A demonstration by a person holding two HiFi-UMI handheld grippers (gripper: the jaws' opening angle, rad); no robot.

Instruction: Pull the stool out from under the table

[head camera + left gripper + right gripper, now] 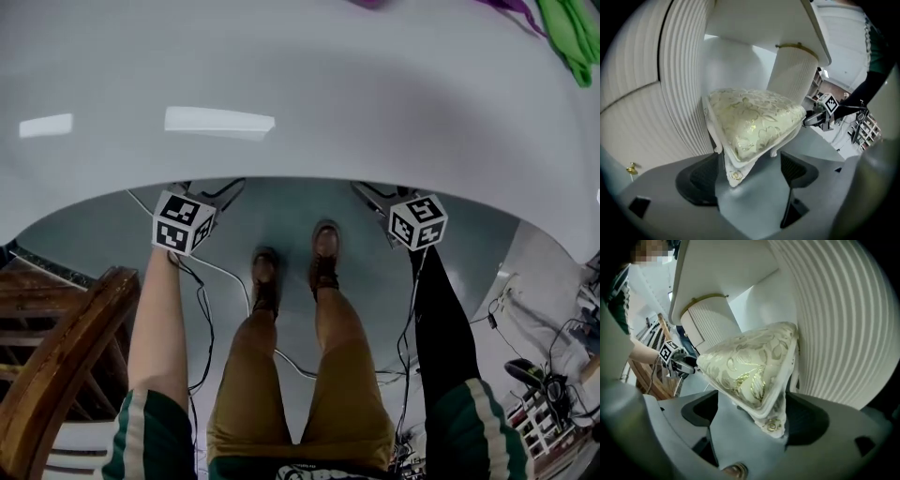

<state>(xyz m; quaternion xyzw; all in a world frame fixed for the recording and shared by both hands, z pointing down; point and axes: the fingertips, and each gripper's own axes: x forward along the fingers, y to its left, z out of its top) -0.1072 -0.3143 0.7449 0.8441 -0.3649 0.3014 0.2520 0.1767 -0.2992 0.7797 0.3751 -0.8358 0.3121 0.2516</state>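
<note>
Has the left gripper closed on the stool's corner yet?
No, the left gripper has its jaws wide apart, with a corner of the stool between them.

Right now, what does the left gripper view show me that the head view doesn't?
Only the left gripper view: the cushioned stool under the table, its corner between the left claw's open jaws, not gripped. Only the head view: the person's shoes and a wooden chair. Both: the white table and the right claw's marker cube.
</note>
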